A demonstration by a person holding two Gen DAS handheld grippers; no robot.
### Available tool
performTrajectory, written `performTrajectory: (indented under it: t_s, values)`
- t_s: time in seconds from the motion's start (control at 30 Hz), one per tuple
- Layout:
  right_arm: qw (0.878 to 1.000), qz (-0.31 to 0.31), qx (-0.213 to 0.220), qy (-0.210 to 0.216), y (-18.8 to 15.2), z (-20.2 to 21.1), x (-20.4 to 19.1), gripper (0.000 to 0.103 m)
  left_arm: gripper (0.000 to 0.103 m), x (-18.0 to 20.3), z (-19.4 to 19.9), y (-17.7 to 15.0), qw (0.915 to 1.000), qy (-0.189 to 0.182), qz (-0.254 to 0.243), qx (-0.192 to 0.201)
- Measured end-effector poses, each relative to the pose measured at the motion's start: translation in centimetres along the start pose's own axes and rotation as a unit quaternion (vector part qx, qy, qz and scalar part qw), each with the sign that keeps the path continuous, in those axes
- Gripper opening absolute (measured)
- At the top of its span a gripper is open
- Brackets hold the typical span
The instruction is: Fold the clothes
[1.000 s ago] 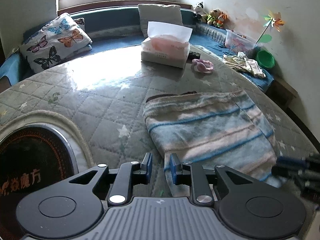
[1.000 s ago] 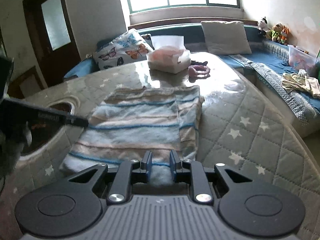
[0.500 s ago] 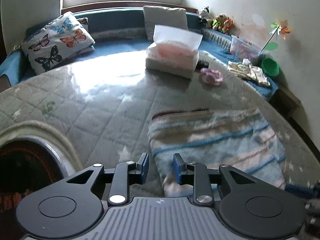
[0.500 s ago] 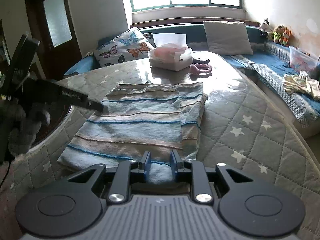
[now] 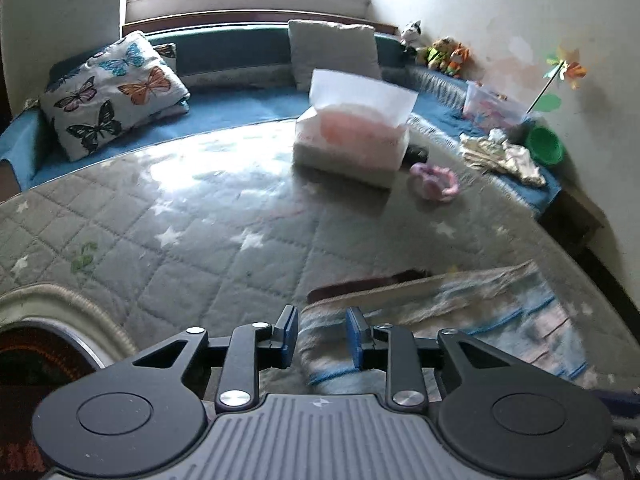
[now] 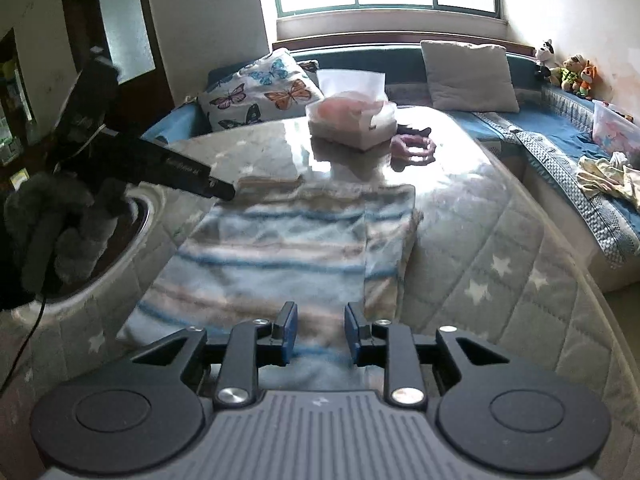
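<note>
A blue, white and pink striped garment (image 6: 288, 248) lies folded flat on the quilted grey table (image 6: 480, 248). My right gripper (image 6: 318, 334) is open over its near edge, the cloth showing between the fingers. My left gripper (image 5: 322, 336) is open over the garment's far left corner (image 5: 420, 312). The left gripper also shows in the right wrist view (image 6: 180, 168), its tip at the garment's far left corner. I cannot tell whether either touches the cloth.
A tissue box (image 5: 352, 136) and a pink scrunchie (image 5: 434, 180) sit at the table's far side. A round inset (image 5: 36, 344) lies at the left. Behind are a blue bench with a butterfly pillow (image 5: 112, 92), a grey pillow (image 5: 332, 48) and loose clothes (image 5: 500, 156).
My left gripper has moved along the garment's left edge toward its far corner. My right gripper stays at the near edge. Both jaws look a little wider.
</note>
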State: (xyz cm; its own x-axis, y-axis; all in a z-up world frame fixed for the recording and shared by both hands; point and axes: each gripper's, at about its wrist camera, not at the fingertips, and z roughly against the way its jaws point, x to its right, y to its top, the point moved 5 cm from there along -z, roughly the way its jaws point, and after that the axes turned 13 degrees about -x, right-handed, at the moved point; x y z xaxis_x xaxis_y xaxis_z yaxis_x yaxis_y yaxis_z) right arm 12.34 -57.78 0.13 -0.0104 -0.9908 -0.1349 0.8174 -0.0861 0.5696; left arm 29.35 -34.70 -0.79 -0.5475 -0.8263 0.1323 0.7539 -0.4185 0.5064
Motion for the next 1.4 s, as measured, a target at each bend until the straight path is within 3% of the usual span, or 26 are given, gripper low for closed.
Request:
performTrajectory:
  t_s: [0.37,0.5,0.63,0.7,0.77,0.87,1.07,1.2,1.4]
  values:
    - [0.999,-0.03,0.012,-0.015,6.9,-4.3,2.9,0.025,0.031,-0.1,-2.5,0.7,0.9998,-0.001,0.0,-0.018]
    - [0.999,-0.046,-0.01,-0.026,7.2,-6.9,3.9,0.025,0.031,-0.1,-2.7,0.7,0.9998,-0.001,-0.003,-0.019]
    - [0.998,-0.047,-0.007,-0.028,6.7,-6.6,3.4,0.026,0.031,0.0,-2.1,0.6,0.9998,0.003,-0.009,-0.017]
    - [0.999,-0.043,-0.005,-0.027,6.2,-6.0,2.9,0.026,0.034,0.1,-1.6,0.4,0.9998,0.007,-0.013,-0.015]
    - [0.999,-0.039,-0.004,-0.026,5.6,-5.4,2.3,0.027,0.045,0.3,-0.9,-0.1,0.9997,0.012,-0.02,-0.011]
    - [0.999,-0.033,-0.002,-0.025,4.9,-4.6,1.5,0.038,0.052,0.6,0.4,-0.9,0.9994,0.016,-0.029,-0.005]
    - [1.0,-0.02,0.003,-0.023,3.3,-2.9,-0.2,0.046,0.066,1.3,3.3,-3.4,0.999,0.016,-0.042,0.007]
    - [1.0,-0.015,0.007,-0.023,2.1,-1.8,-1.3,0.056,0.073,1.6,5.0,-5.3,0.9984,0.019,-0.051,0.015]
    - [0.999,-0.012,0.017,-0.026,-0.3,-0.3,-2.8,0.063,0.084,2.0,7.3,-8.8,0.9977,0.022,-0.059,0.025]
